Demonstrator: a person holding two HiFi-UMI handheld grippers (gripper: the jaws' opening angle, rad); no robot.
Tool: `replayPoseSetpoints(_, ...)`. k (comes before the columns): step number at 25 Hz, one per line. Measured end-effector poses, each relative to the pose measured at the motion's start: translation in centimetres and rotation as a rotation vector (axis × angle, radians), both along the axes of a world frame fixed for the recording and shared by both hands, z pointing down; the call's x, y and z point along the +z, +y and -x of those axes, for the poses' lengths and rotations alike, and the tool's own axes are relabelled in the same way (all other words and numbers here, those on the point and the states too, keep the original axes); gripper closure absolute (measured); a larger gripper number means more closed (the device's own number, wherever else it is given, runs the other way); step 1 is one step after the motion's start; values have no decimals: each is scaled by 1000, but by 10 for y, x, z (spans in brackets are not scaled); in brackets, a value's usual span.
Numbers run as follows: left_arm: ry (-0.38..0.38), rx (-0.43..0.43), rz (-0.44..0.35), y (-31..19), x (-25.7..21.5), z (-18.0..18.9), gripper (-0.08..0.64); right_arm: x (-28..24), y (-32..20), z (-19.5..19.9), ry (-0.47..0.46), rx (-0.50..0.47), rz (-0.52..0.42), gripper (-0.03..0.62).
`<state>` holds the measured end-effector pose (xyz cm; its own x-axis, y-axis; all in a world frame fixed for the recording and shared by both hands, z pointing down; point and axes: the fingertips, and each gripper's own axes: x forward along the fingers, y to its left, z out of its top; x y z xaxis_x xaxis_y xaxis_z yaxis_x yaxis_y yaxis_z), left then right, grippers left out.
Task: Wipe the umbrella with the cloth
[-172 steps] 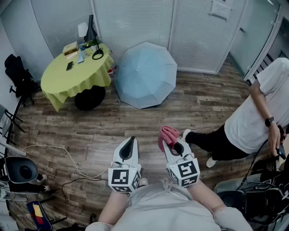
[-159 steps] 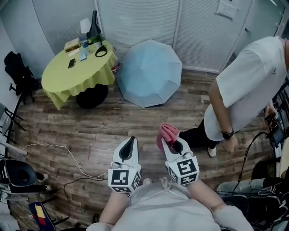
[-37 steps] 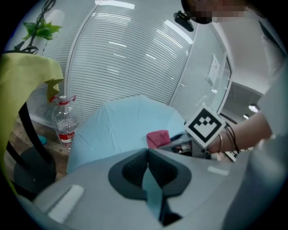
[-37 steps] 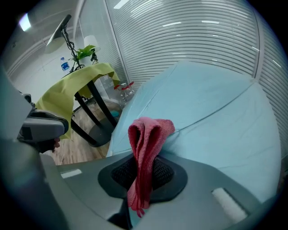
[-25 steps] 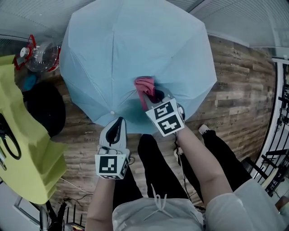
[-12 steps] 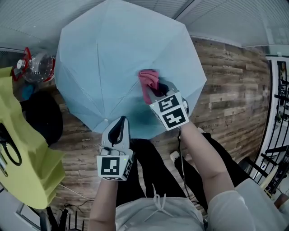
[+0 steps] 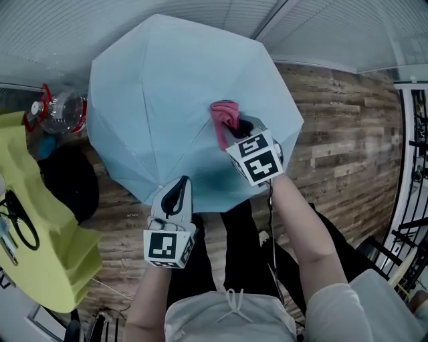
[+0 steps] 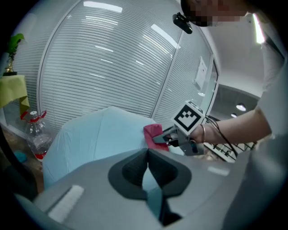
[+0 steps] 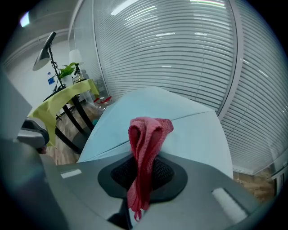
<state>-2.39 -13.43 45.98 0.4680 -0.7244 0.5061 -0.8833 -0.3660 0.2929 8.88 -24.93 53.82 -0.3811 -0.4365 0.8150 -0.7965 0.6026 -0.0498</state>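
An open light-blue umbrella [image 7: 167, 93] stands on the wooden floor with its canopy towards me; it also shows in the left gripper view [image 8: 96, 134] and in the right gripper view [image 9: 180, 121]. My right gripper [image 7: 234, 130] is shut on a folded pink cloth [image 7: 224, 119], which lies against the canopy's right panel. The cloth [image 9: 144, 157] hangs between the jaws in the right gripper view and shows as a pink patch [image 8: 154, 134] in the left gripper view. My left gripper [image 7: 175, 194] is shut and holds nothing, at the canopy's near edge.
A table with a yellow-green cloth [image 7: 40, 234] stands at the left, with black scissors on it. A clear bottle with a red frame [image 7: 57, 110] lies by the wall. White blinds [image 7: 200, 13] run behind the umbrella. My legs stand below the grippers.
Over several seconds I have walked up from across the room to the umbrella. In the last second the right gripper has slid the cloth a little up and to the right on the canopy.
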Motion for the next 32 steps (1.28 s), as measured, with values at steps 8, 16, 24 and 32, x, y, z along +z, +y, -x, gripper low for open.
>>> replayPoseSetpoints(8, 44, -117, 16, -43, 8, -36, 552, -5, -32, -28, -75, -62, 25, 537)
replayPoseSetpoints(16, 13, -91, 20, -63, 2, -76, 552, -3, -74, -75, -82, 29, 62, 538)
replayPoseSetpoints(24, 2, -118, 49, -81, 13, -87, 552, 18, -119, -106, 7, 5, 59, 538)
replayPoseSetpoints(32, 10, -130, 78, -79, 29, -90, 552, 45, -140, -143, 109, 74, 59, 538)
